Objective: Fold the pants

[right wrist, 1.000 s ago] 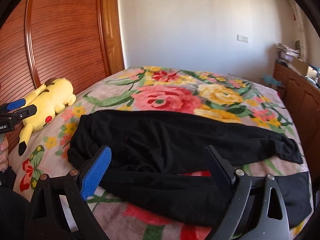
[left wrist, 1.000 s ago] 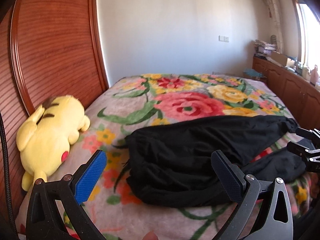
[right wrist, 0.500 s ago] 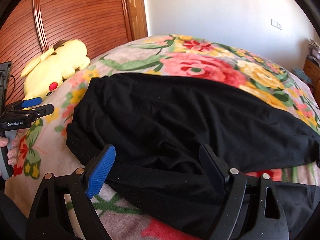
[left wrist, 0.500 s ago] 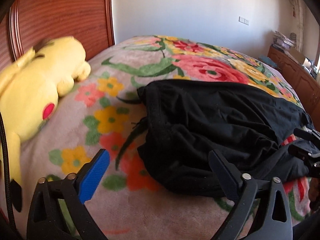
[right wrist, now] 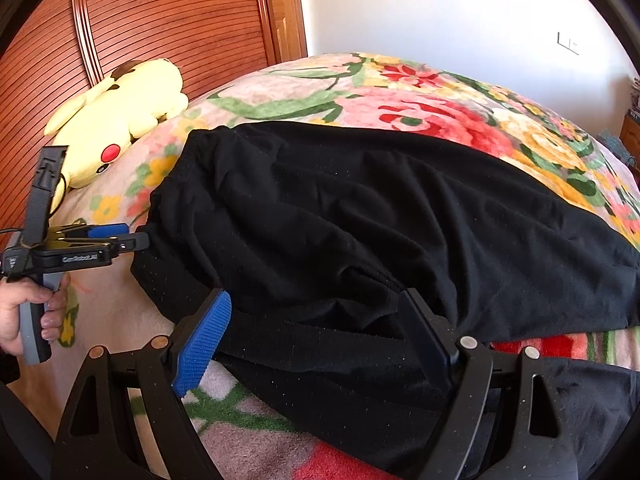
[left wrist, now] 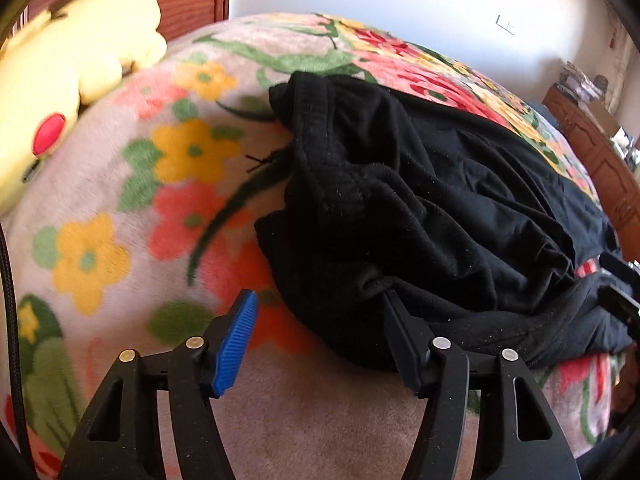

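Pants (left wrist: 420, 200) lie on bed (left wrist: 160, 208), waist end bunched between left claw (left wrist: 320, 320) tips, which are closing, not yet pinching. Right claw (right wrist: 316, 320) spread over near leg. We'd grab both layers w/ left, no blanket.
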`<state>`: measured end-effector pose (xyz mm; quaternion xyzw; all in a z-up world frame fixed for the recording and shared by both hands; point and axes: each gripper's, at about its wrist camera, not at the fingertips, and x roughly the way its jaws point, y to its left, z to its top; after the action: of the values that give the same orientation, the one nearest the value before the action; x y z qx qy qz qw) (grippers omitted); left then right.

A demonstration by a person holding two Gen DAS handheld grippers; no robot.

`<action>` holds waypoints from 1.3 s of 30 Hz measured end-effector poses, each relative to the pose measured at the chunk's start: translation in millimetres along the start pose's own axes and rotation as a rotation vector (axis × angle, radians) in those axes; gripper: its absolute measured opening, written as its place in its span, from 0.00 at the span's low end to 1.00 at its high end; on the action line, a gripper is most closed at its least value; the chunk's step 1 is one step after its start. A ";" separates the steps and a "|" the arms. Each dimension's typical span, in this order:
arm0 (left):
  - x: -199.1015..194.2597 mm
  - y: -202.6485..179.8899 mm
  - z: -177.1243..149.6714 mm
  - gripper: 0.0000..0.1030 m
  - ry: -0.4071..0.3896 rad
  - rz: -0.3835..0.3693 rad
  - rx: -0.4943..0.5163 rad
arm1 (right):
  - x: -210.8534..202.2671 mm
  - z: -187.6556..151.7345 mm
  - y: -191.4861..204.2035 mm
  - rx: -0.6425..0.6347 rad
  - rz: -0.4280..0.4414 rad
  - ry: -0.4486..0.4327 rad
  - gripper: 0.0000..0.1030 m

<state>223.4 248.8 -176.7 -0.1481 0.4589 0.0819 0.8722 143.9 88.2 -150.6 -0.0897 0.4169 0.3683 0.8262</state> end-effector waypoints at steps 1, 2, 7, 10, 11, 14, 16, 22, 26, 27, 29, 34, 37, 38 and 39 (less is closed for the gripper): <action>0.8 0.4 -1.4 0.62 0.009 -0.006 -0.008 | -0.2 -0.5 0.1 0.000 -0.001 0.000 0.84; 5.0 0.9 -0.3 0.62 0.027 -0.018 -0.016 | -0.1 -0.5 0.0 -0.001 0.000 0.001 0.84; 23.6 4.6 5.4 0.48 0.065 -0.042 -0.035 | -0.6 -3.1 1.7 -0.015 -0.003 0.007 0.84; 15.1 1.1 3.2 0.15 0.044 -0.016 -0.024 | -0.8 -4.4 2.4 -0.020 -0.004 0.007 0.84; 10.5 -0.6 3.1 0.14 0.033 -0.012 -0.016 | -0.9 -4.7 2.5 -0.022 -0.006 0.006 0.84; -19.1 -8.3 1.6 0.11 -0.046 0.027 0.008 | -1.2 -4.8 2.5 -0.020 -0.007 0.004 0.84; -53.0 -12.7 -1.4 0.11 -0.122 0.043 0.019 | -3.1 -4.7 2.7 -0.023 -0.009 -0.001 0.84; -106.7 -14.4 -23.5 0.10 -0.201 0.095 0.056 | -7.1 -5.1 6.1 -0.028 -0.002 -0.013 0.84; -94.9 2.6 -37.7 0.10 -0.171 0.180 0.030 | -8.0 -6.2 10.1 -0.041 0.003 -0.014 0.84; -92.2 15.4 -40.2 0.10 -0.163 0.201 -0.007 | -8.4 -6.6 10.8 -0.044 0.004 -0.014 0.84; -92.7 31.9 -43.8 0.10 -0.167 0.242 -0.032 | -9.2 -7.7 10.5 -0.045 0.006 -0.015 0.84; -81.9 37.7 -45.7 0.11 -0.140 0.261 -0.032 | -14.1 -8.0 6.3 -0.034 0.008 -0.021 0.84; -85.8 32.6 -48.9 0.18 -0.157 0.205 -0.010 | -15.4 -7.5 2.5 -0.021 0.003 -0.025 0.84; -89.6 36.8 -46.5 0.19 -0.163 0.191 -0.011 | -15.7 -7.4 1.4 -0.017 0.002 -0.026 0.84; -92.4 38.5 -45.1 0.22 -0.170 0.179 -0.017 | -16.1 -7.2 0.3 -0.014 0.000 -0.026 0.84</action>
<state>125.4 269.4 -131.6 -0.1063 0.3940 0.1757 0.8959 133.0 76.6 -143.0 -0.0904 0.4035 0.3723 0.8309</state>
